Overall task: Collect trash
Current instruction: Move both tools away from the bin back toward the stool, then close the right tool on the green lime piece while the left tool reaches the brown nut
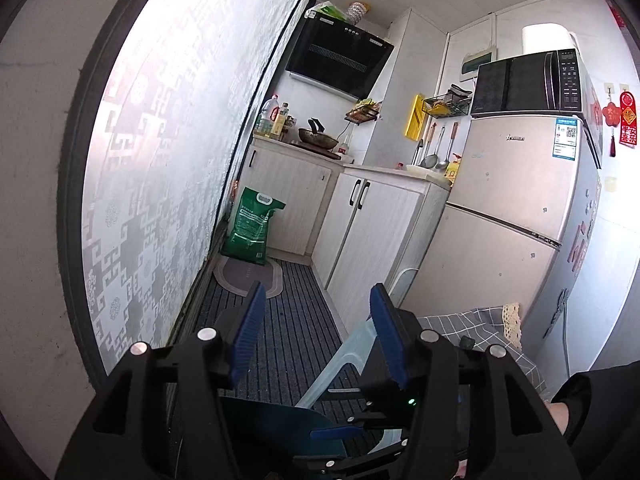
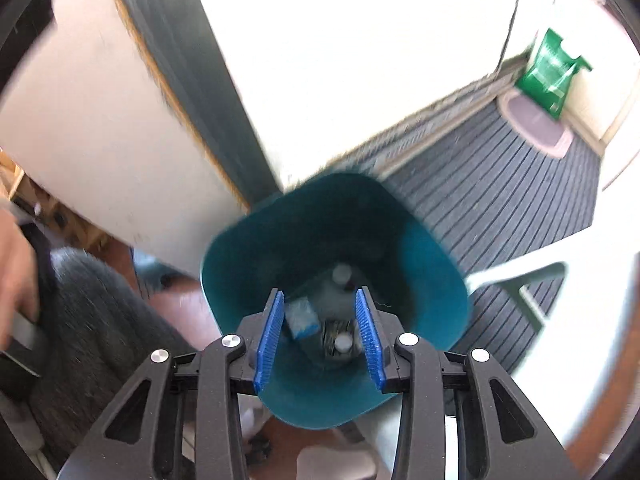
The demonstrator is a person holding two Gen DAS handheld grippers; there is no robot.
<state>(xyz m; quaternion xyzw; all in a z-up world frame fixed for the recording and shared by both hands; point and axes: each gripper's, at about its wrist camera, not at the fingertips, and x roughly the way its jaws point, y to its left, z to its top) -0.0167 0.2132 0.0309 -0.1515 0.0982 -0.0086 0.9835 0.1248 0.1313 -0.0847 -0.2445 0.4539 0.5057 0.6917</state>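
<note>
A teal trash bin (image 2: 424, 280) stands on the floor right under my right gripper (image 2: 320, 334), which is open and empty above its mouth. Inside the bin lie a blue-and-white packet (image 2: 301, 318), a white-capped bottle (image 2: 342, 274) and a small dark item with a white cap (image 2: 340, 344). My left gripper (image 1: 316, 324) is open and empty, held up and facing into the kitchen. The bin's teal rim (image 1: 276, 420) shows at the bottom of the left wrist view, with the right gripper's blue pad (image 1: 332, 434) above it.
A pale plastic stool (image 2: 524, 280) stands beside the bin, also in the left wrist view (image 1: 344, 364). A green rice sack (image 1: 252, 226) leans by white cabinets (image 1: 368, 220). A fridge (image 1: 512, 216) with a microwave (image 1: 528, 82) is right. A patterned sliding door (image 1: 160, 160) is left.
</note>
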